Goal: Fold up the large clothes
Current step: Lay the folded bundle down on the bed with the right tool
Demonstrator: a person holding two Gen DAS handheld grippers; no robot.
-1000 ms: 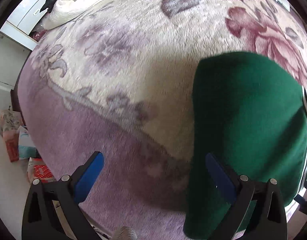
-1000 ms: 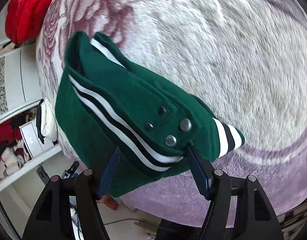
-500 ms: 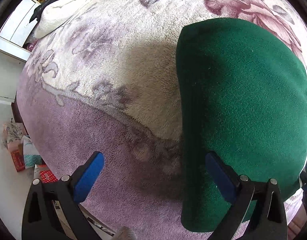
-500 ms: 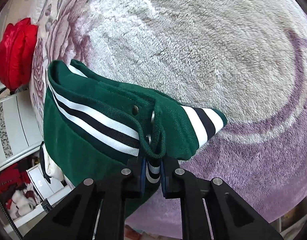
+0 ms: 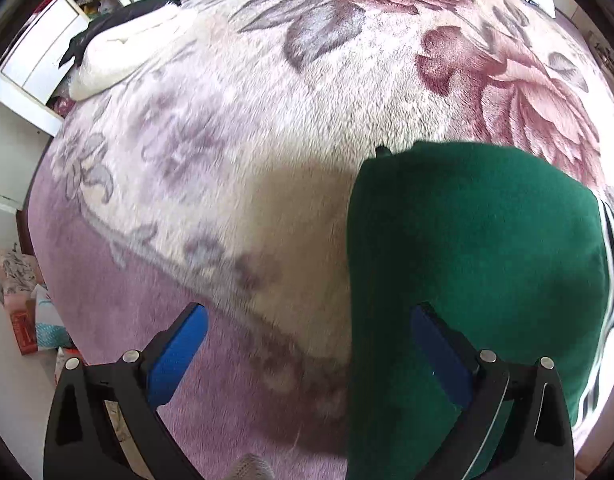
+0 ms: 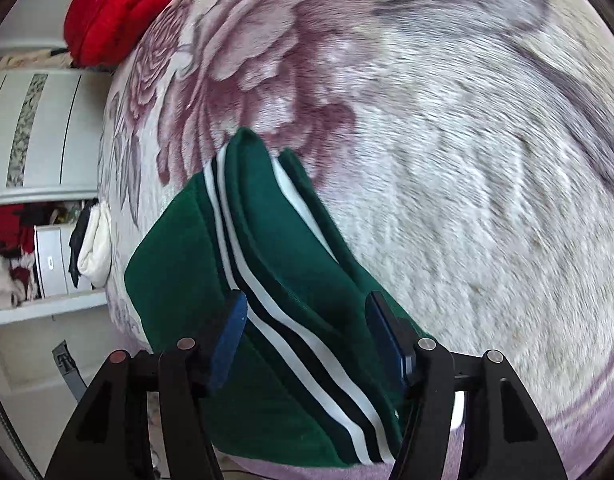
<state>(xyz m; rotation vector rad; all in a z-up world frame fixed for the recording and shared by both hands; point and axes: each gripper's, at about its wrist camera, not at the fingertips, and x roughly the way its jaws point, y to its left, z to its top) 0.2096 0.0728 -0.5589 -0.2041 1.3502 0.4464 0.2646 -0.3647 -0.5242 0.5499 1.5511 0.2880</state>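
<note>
A plush floral blanket in cream, mauve and purple covers the bed and fills both views. On it lies the folded green jacket, a thick bundle with white and black striped trim along its edges; in the left wrist view it occupies the lower right, in the right wrist view the lower centre, near the blanket's purple border.

The right gripper points steeply down over the jacket's striped edge. Its jaws have just been opening and now stand well apart, the blue pads either side of the striped band without pressing on it, so the cloth is released.

The left gripper also points almost straight down, jaws spread wide and empty. Its left pad hangs over the purple blanket, its right pad over the jacket's left edge; whether that pad touches the cloth cannot be told.

At the far edge sit a red cushion and a cream and black garment.
</note>
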